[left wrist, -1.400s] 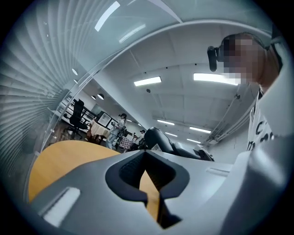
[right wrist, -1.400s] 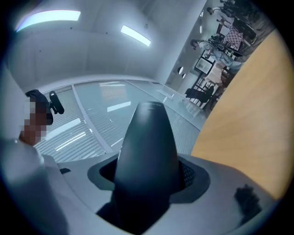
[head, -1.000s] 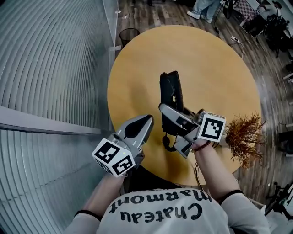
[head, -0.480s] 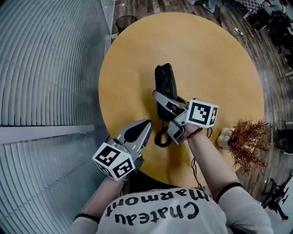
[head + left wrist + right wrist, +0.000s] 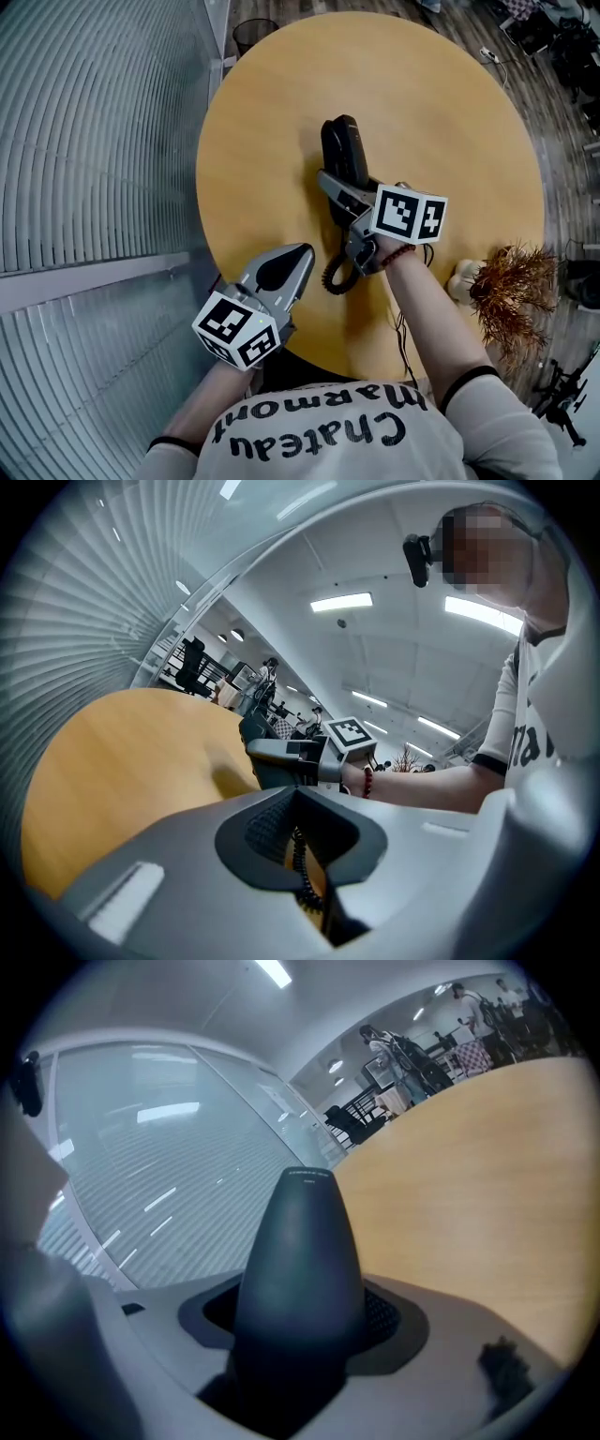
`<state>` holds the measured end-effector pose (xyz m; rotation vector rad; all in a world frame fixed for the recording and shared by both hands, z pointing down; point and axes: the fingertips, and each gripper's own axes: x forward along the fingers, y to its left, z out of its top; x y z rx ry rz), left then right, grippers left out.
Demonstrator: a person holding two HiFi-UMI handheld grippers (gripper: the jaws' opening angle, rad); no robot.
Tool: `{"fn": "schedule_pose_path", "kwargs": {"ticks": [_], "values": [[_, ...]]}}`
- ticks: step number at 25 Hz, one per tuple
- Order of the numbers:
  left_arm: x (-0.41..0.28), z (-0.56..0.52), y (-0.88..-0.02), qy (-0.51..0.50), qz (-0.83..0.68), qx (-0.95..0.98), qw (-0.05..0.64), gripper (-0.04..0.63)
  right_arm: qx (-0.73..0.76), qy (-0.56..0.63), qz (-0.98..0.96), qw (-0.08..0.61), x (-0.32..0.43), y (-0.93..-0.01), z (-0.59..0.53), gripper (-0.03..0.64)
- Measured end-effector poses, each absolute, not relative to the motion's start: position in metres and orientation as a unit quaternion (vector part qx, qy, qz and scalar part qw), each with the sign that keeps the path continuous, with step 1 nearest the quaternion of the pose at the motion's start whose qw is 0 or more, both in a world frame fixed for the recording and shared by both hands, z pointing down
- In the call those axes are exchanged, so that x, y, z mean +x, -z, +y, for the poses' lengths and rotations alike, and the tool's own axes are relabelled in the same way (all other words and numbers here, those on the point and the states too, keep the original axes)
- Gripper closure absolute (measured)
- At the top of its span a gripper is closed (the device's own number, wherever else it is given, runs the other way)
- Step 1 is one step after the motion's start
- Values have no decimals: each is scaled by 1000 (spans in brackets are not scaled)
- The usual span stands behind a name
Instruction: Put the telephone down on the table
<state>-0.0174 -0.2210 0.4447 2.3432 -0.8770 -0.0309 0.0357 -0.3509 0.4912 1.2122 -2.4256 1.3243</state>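
Item 1, telephone (image 5: pixel 341 157): a black handset, lengthwise over the middle of the table, its rounded far end pointing away from you. It sits low over the wood with its shadow close against it; whether it touches the top yet cannot be told. In the right gripper view it rises as a dark tapered body (image 5: pixel 300 1269) straight out from between the jaws.

Item 2, cord (image 5: pixel 336 277): a black coil curling from the handset's near end onto the table, just beside your right wrist.

Item 3, right gripper (image 5: pixel 336 192): your tongs are pinching the handset, one jaw on each side. Its marker cube (image 5: pixel 409 214) faces up, and a beaded bracelet (image 5: pixel 398 274) sits on the wrist behind it.

Item 4, left gripper (image 5: pixel 298 255): jaws pressed together on nothing, at the table's near edge on your left, apart from the handset. In its own view the cord (image 5: pixel 302 874) shows just past the tip.

Item 5, table (image 5: pixel 450 122): round, yellow wood.

Item 6, dried plant (image 5: pixel 511 295): brown twigs at the table's right edge, well apart from the handset.

Item 7, waste bin (image 5: pixel 251 33): on the plank floor beyond the far-left rim, beside the ribbed glass wall (image 5: pixel 94 141).
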Motion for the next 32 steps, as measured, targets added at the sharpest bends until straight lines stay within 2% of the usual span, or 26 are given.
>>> {"fn": "schedule_pose_path", "kwargs": {"ticks": [5,8,32], "values": [[-19,-219,-457,-18,-345,890,297,592,428,-383,-807,140,40,-503,-352,308],[-18,-217,-461,-22,-348,889,298,588,430,-362,-810,163,39,-506,-350,307],[-12,-202,-456,5,-345,889,300,592,488,-406,-751,182,51,-523,-360,307]]}}
